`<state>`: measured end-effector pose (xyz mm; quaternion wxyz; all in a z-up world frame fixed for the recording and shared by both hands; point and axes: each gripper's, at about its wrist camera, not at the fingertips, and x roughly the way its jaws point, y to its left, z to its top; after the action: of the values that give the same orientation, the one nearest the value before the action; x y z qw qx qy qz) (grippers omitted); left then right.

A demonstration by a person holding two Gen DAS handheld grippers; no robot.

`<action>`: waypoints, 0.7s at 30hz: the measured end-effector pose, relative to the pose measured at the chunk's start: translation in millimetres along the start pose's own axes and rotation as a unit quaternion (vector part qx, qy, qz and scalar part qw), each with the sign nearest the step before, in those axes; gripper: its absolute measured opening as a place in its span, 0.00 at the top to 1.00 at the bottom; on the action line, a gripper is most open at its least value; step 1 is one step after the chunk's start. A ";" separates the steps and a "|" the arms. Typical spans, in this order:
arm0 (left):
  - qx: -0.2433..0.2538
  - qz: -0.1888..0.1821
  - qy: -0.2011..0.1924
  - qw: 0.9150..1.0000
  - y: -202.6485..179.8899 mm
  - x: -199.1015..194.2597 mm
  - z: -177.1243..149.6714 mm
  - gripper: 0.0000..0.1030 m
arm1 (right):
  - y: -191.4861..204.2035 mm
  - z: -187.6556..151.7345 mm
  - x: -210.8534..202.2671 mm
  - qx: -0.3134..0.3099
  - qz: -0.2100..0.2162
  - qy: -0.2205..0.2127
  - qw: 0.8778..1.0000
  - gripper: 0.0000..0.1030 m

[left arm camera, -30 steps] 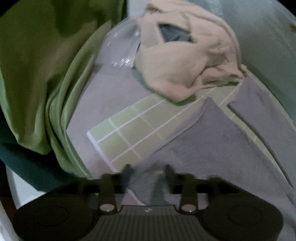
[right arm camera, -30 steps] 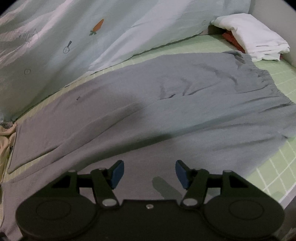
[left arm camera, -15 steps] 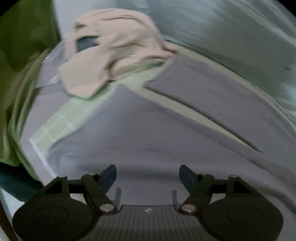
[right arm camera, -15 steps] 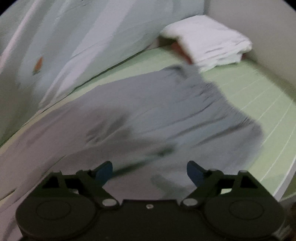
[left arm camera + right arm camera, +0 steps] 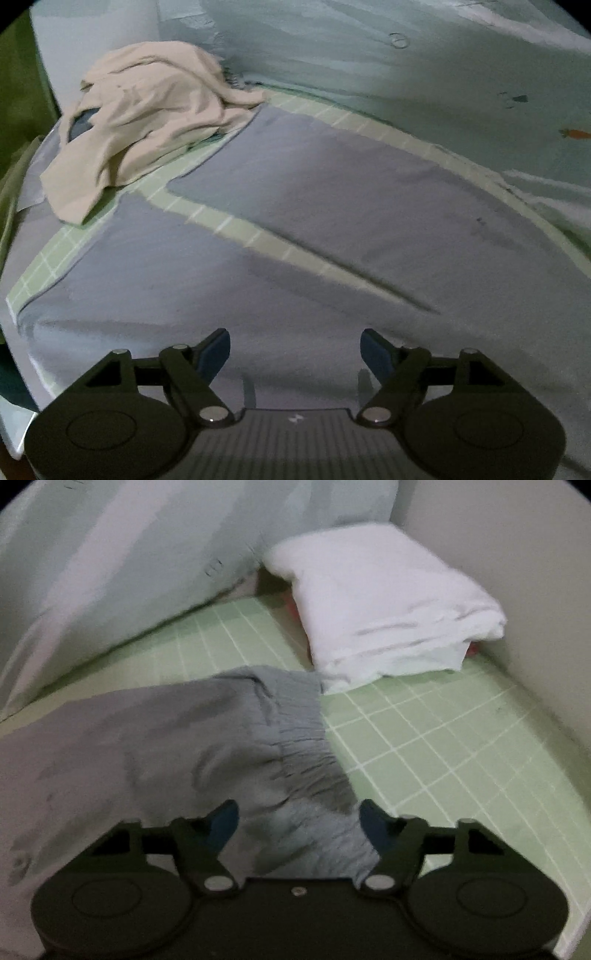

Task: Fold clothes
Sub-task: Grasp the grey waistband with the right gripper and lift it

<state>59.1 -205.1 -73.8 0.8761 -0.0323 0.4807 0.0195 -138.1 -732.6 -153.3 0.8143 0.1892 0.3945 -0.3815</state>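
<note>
Bed surface: green sheet (image 5: 424,738) with a white grid, pale blue quilt (image 5: 424,62) heaped along the far side, plain wall beyond. Grey trousers (image 5: 332,206) lie spread flat across the sheet, legs apart. Beige garment (image 5: 147,110) crumpled near the leg ends; folded white cloth (image 5: 384,605) just past the waistband. Left gripper (image 5: 295,350) and right gripper (image 5: 298,821) both spread wide, holding nothing, low over the trousers.

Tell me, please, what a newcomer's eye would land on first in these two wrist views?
Most likely the grey trousers, spread flat across the green checked sheet, their gathered waistband bunched between the open fingers of the right gripper. Next comes the crumpled beige garment heaped beyond the trouser legs at the upper left of the left wrist view. The folded white cloth stands out brightly in the far corner by the wall.
</note>
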 end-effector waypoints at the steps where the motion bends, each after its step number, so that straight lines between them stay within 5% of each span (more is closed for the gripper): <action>1: 0.005 0.000 -0.001 1.000 -7.7 0.0 1.8 0.23 | -1.1 1.4 4.8 -0.002 0.002 0.006 1.000 0.45; 7: 0.032 0.005 0.007 0.999 -38.8 5.4 2.1 0.23 | -5.2 11.2 -5.5 -0.022 0.029 -0.022 0.999 0.86; 10: 0.045 0.002 0.014 0.999 -50.5 8.8 1.3 0.23 | -3.8 29.8 -21.4 -0.030 0.046 -0.057 0.997 0.88; 15: 0.060 -0.002 0.020 0.998 -64.0 12.5 1.0 0.23 | 6.3 74.3 -12.8 -0.007 0.075 -0.099 0.992 0.86; 17: 0.060 -0.004 0.022 0.998 -64.2 13.6 1.3 0.23 | 13.8 86.3 5.4 -0.007 0.087 -0.086 0.992 0.67; 20: 0.060 -0.006 0.024 0.998 -64.4 15.2 1.7 0.23 | 14.0 86.3 10.4 0.010 0.058 -0.069 0.996 0.58; 21: 0.060 -0.007 0.024 0.998 -64.5 15.8 1.9 0.22 | 7.5 81.6 4.5 0.028 0.049 -0.072 0.996 0.46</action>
<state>73.4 -269.1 -83.7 0.8646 0.0165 0.5019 -0.0159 -89.9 -779.7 -106.5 0.8528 0.2024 0.3141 -0.3650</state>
